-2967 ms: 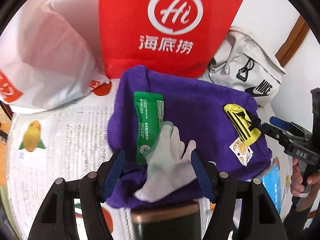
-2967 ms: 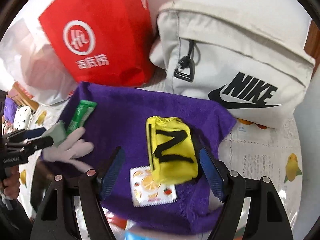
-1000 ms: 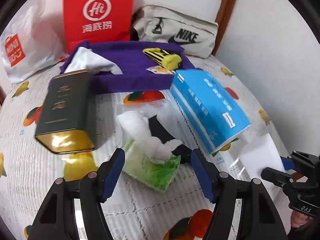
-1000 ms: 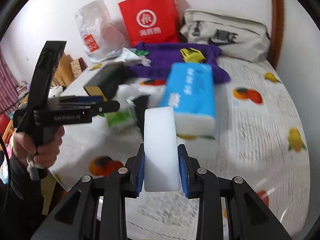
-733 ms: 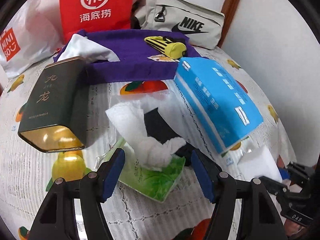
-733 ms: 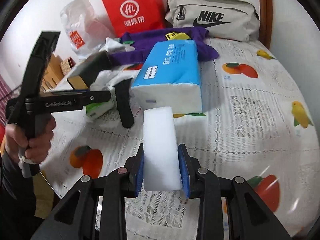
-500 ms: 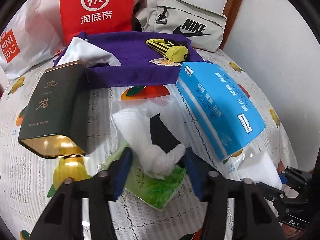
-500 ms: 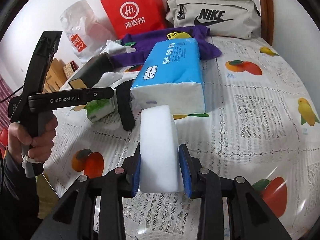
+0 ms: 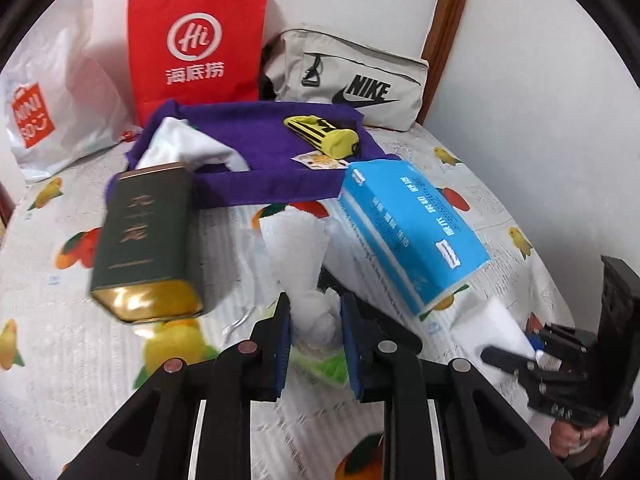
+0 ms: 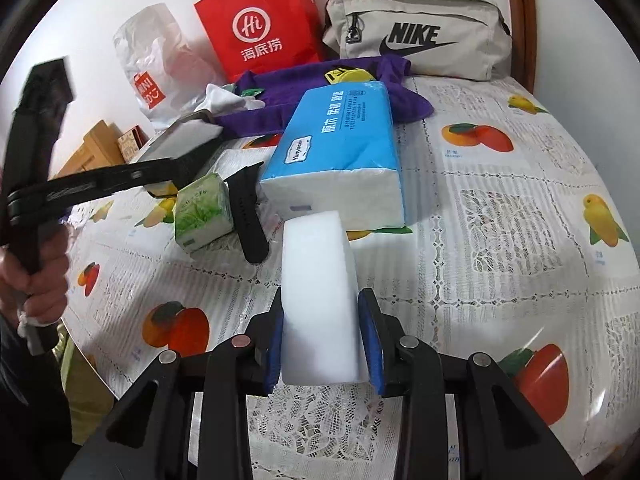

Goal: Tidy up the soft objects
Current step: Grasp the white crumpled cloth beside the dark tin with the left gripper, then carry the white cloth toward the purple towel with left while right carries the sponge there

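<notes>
On the fruit-print tablecloth (image 10: 500, 216), my left gripper (image 9: 315, 320) is closing on the white tissue (image 9: 310, 312) poking from the green pack (image 9: 328, 366). My right gripper (image 10: 320, 344) squeezes a white sponge block (image 10: 318, 300).

Round table, fruit-print lace cloth (image 10: 500, 216). On it: blue tissue pack (image 10: 344, 148), green tissue pack (image 10: 202, 210), black strap (image 10: 248, 212), dark tea tin (image 9: 146, 240), purple towel (image 9: 264, 152), Nike bag (image 10: 416, 36), red paper bag (image 10: 260, 24).
</notes>
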`<state>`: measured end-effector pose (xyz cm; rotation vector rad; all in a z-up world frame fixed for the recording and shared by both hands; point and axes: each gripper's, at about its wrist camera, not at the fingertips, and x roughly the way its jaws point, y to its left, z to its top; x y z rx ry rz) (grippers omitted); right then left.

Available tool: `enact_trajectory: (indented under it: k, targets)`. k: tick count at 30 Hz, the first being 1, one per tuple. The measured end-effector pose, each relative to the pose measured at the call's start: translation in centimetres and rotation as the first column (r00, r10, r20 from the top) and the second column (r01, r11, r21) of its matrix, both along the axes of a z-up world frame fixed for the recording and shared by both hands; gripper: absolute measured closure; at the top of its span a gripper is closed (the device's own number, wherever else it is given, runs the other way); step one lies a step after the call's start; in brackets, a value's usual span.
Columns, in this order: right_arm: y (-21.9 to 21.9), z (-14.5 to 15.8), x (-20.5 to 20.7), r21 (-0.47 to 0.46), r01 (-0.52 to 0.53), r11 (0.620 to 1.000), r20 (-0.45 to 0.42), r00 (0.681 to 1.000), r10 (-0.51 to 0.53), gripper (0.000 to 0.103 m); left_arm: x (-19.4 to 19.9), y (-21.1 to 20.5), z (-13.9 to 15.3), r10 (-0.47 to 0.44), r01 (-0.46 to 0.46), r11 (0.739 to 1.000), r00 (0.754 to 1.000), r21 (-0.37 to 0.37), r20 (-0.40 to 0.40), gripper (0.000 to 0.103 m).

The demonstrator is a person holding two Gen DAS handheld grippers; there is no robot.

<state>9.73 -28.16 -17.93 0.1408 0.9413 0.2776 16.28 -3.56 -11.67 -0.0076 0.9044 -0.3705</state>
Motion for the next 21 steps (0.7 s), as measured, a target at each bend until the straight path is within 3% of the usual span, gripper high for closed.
enact_trajectory:
  k: [5, 11, 16, 21]
  targets:
    - [-0.1, 0.5, -0.1, 0.008, 0.025, 1.0, -0.006, 1.0, -0.025, 0.069, -1.3, 2.5, 0.1, 0.036, -0.036, 0.999, 0.999, 0.011, -0.005, 0.081]
    - [0.3, 1.6, -0.2, 0.008, 0.027, 1.0, 0.002, 1.0, -0.027, 0.069, -2.7, 6.2, -1.9, 0.131, -0.13, 0.991, 0.99, 0.018, -0.057, 0.081]
    - [0.8, 3.0, -0.2, 0.01, 0.02, 1.0, 0.02, 1.0, -0.02, 0.069, -3.7, 9.4, -3.1, 0.214, -0.217, 0.976, 0.971, -0.022, -0.103, 0.081]
    - [1.1, 4.7, 0.2, 0.021, 0.006, 1.0, 0.034, 0.999, -0.006, 0.069, -4.6, 11.4, -2.0, 0.246, -0.252, 0.966, 0.965, -0.058, -0.094, 0.081]
